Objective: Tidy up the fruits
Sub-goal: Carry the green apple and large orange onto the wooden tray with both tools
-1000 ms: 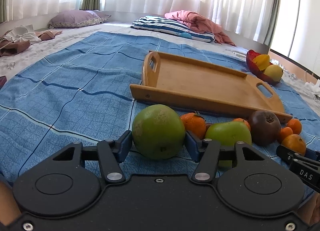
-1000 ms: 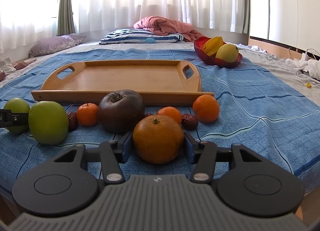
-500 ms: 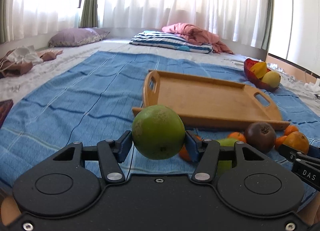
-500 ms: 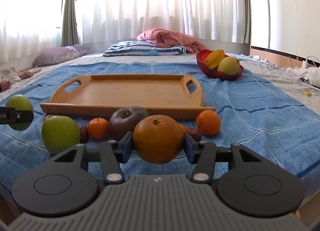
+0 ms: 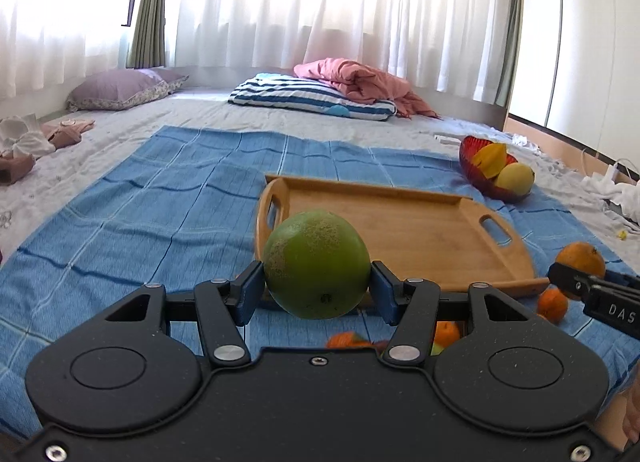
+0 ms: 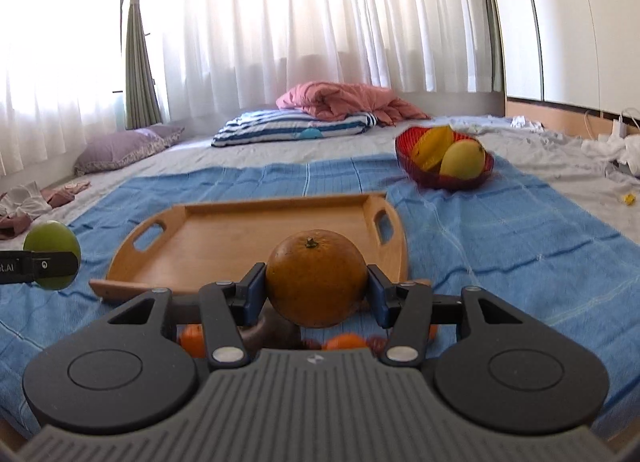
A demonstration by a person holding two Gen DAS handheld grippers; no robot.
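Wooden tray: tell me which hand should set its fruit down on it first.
Probably right. The orange in the right gripper hangs over the tray's near edge; the left gripper's green fruit sits off its left corner.

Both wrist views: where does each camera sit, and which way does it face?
Left wrist: on the left gripper, facing the wooden tray past the held green fruit; right gripper at right edge.
Right wrist: on the right gripper, facing the tray past its orange.
Shared: tray, red bowl, both held fruits.
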